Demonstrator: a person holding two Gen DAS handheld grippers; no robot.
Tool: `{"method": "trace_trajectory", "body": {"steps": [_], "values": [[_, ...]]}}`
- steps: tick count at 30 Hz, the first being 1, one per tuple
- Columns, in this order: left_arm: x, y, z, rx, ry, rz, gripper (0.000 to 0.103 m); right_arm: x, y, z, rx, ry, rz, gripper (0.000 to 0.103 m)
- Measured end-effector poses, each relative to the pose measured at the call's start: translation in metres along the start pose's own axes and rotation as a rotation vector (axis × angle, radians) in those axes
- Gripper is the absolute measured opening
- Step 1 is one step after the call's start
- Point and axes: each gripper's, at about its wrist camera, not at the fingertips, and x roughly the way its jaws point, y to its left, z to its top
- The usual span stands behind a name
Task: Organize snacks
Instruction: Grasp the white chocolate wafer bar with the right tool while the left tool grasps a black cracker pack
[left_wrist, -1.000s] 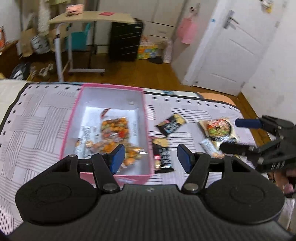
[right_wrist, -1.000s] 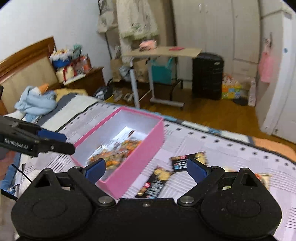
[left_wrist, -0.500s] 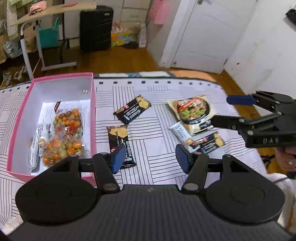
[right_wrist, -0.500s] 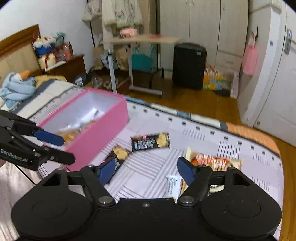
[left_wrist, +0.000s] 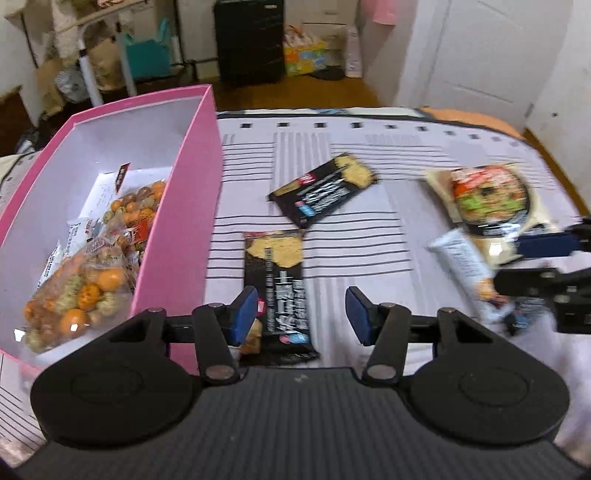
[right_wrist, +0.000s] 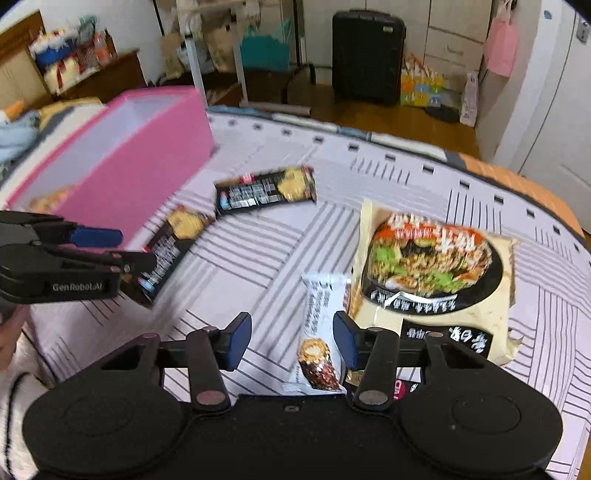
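A pink box (left_wrist: 181, 206) on the striped bedspread holds bags of orange and green snacks (left_wrist: 85, 280). My left gripper (left_wrist: 301, 314) is open, low over a black snack bar (left_wrist: 277, 288) that lies between its fingers beside the box. A second black bar (left_wrist: 323, 194) lies farther off. My right gripper (right_wrist: 291, 338) is open over a white snack bar (right_wrist: 319, 332). A large noodle packet (right_wrist: 432, 266) lies to its right, partly over a small black packet (right_wrist: 406, 387). The box (right_wrist: 140, 166) and my left gripper (right_wrist: 110, 251) show at the left of the right wrist view.
The bed's far edge drops to a wooden floor (right_wrist: 388, 118). A black suitcase (right_wrist: 367, 59), a rolling desk (left_wrist: 96, 44) and a white door (left_wrist: 491, 55) stand beyond. A wooden headboard and nightstand with clutter (right_wrist: 66, 70) are at the left.
Both grippers have dropped lower and closer to the bedspread. The left one has come over the near black bar, the right one over the white bar. Both stay open.
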Motion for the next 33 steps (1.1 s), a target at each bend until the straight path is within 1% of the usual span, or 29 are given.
{"method": "trace_trajectory", "body": {"steps": [2,5,8,10,11,12,13,16,17,18,19,21,22,25,30,33], "values": [[0.013,0.002,-0.006,-0.008,-0.003,0.02,0.052,0.012,0.002,-0.002,-0.022,0.022,-0.027,0.054],[0.029,0.004,-0.012,-0.017,0.025,0.047,0.052,0.02,0.001,-0.004,-0.034,0.037,-0.054,0.054],[0.042,0.004,-0.017,-0.013,0.039,0.068,0.052,0.028,-0.003,-0.005,-0.024,0.059,-0.058,0.053],[0.049,0.002,-0.018,-0.007,0.042,0.086,0.052,0.033,-0.005,-0.006,-0.021,0.08,-0.05,0.049],[0.049,0.001,-0.018,-0.007,0.034,0.094,0.053,0.035,-0.004,-0.007,-0.032,0.099,-0.054,0.044],[0.051,-0.001,-0.018,-0.006,0.028,0.101,0.054,0.038,-0.004,-0.008,-0.041,0.118,-0.061,0.042],[0.053,-0.001,-0.018,-0.006,0.024,0.11,0.054,0.04,-0.004,-0.008,-0.038,0.13,-0.06,0.042],[0.058,-0.006,-0.016,0.003,0.0,0.144,0.056,0.044,-0.011,-0.008,0.015,0.14,-0.046,0.041],[0.059,-0.007,-0.016,0.01,-0.011,0.156,0.056,0.045,-0.012,-0.008,0.027,0.142,-0.045,0.039],[0.06,-0.008,-0.016,0.013,-0.025,0.165,0.056,0.045,-0.011,-0.008,0.029,0.141,-0.048,0.033],[0.061,-0.008,-0.016,0.015,-0.036,0.168,0.055,0.043,-0.009,-0.008,0.021,0.138,-0.054,0.033],[0.059,-0.006,-0.016,0.012,-0.037,0.155,0.048,0.04,-0.006,-0.008,0.01,0.131,-0.062,0.032],[0.059,-0.006,-0.015,0.018,-0.034,0.151,0.046,0.04,-0.006,-0.008,0.009,0.13,-0.063,0.032],[0.058,-0.004,-0.014,0.023,-0.018,0.126,0.046,0.039,-0.007,-0.007,0.023,0.132,-0.062,0.03],[0.051,-0.004,-0.016,0.007,-0.005,0.031,0.046,0.034,-0.005,-0.004,0.024,0.116,-0.055,0.03],[0.047,-0.007,-0.018,0.002,-0.003,-0.01,0.046,0.031,-0.004,-0.004,0.028,0.11,-0.043,0.03]]}}
